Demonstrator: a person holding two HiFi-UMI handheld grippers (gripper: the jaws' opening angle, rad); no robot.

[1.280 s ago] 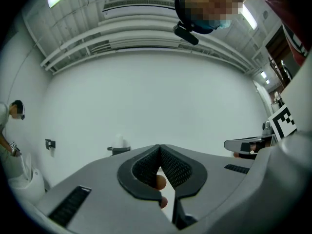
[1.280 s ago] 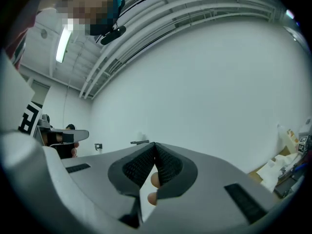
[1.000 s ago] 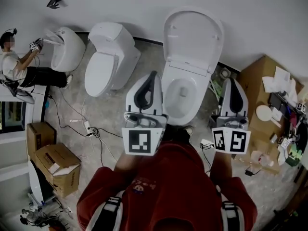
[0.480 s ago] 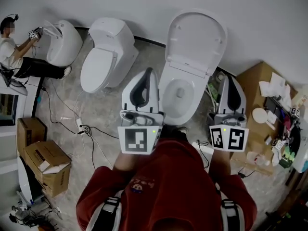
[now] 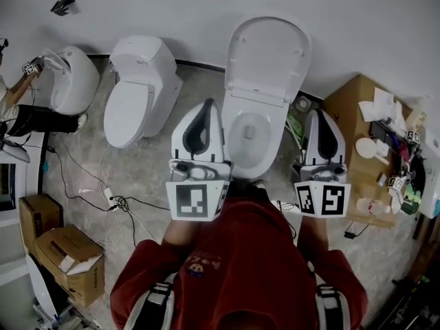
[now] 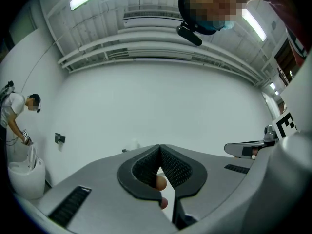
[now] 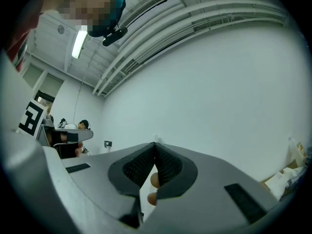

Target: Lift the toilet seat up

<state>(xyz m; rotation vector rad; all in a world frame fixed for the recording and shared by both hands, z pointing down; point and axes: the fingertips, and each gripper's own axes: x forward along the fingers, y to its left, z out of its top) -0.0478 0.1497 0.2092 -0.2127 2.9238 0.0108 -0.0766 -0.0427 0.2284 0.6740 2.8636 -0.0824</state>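
The toilet stands at 12 o'clock from the person, its lid already tipped back against the wall. A white ring, taken to be the toilet seat, appears to lie flat on the bowl, though this cannot be settled from the head view.

The left gripper is held at the bowl's 9 o'clock side and the right gripper at its 3 o'clock side, above a gap beside a cardboard box. Both are closed to the tips. The ribbed pads of the left one meet with nothing between them, and the same is seen at the right one's pads. Only wall and ceiling are seen past either pair of jaws, so neither is aimed at the seat.

For the lift to be done well, one gripper is best tipped downward and brought to the seat's front edge at 6 o'clock, farthest from the hinge at 12 o'clock. There the closed tip can be slid under the edge, or the jaws opened and shut on it. The seat should be swung up in an arc about the hinge rather than pulled straight up, and eased against the lid so that it is not slammed. The closed toilet at 10 o'clock is left alone.
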